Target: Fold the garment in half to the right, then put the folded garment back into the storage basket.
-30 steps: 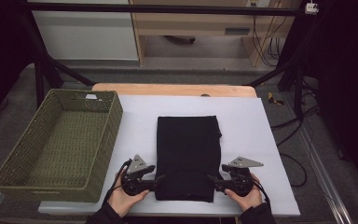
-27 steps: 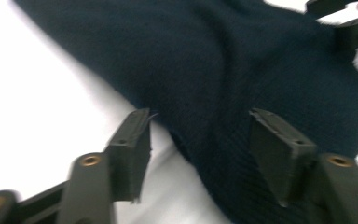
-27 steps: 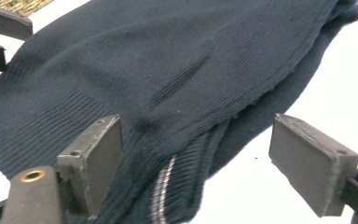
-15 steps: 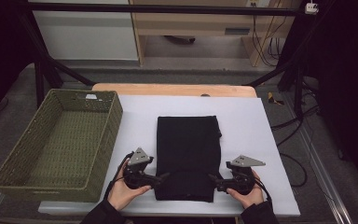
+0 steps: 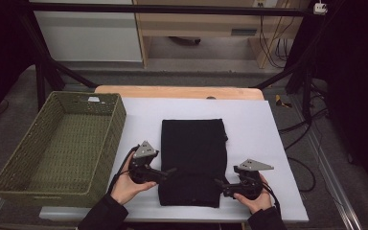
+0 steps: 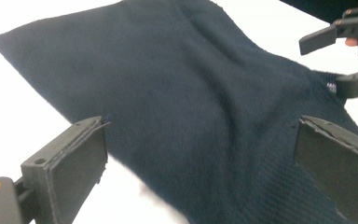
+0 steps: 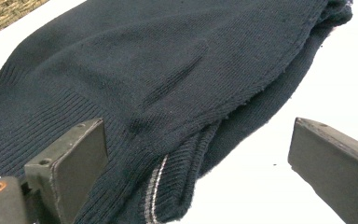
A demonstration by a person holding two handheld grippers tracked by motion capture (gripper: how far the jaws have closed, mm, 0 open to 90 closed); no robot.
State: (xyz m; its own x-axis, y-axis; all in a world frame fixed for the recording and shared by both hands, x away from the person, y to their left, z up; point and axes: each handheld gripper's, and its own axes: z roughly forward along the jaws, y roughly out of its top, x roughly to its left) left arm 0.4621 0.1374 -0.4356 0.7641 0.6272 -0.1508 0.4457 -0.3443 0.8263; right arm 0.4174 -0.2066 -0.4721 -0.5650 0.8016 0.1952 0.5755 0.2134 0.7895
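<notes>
A black knit sweater [image 5: 191, 160] lies folded flat on the white table cover [image 5: 268, 143]. My left gripper [image 5: 170, 171] sits at the sweater's left edge, tips pointing right over the cloth. Its jaws have just been opening and stand wide, with the sweater [image 6: 191, 84] lying loose under the left gripper [image 6: 200, 126]. My right gripper [image 5: 219, 183] is at the near right corner, pointing left. Its jaws have also just been opening, and the right gripper [image 7: 196, 125] spans the ribbed hem of the sweater [image 7: 144, 60] without pressing it. The right gripper [image 6: 349, 51] also shows far off, open.
A green woven basket [image 5: 117, 120] with nothing inside stands at the table's left, close beside my left hand. A wooden table edge [image 5: 177, 91] runs along the back. Bare white cover lies to the sweater's right and behind it.
Both grippers' jaws have spread and let go of the sweater's near edge. The left hand has moved away from the person along the sweater's left side. The right hand has stayed put.
</notes>
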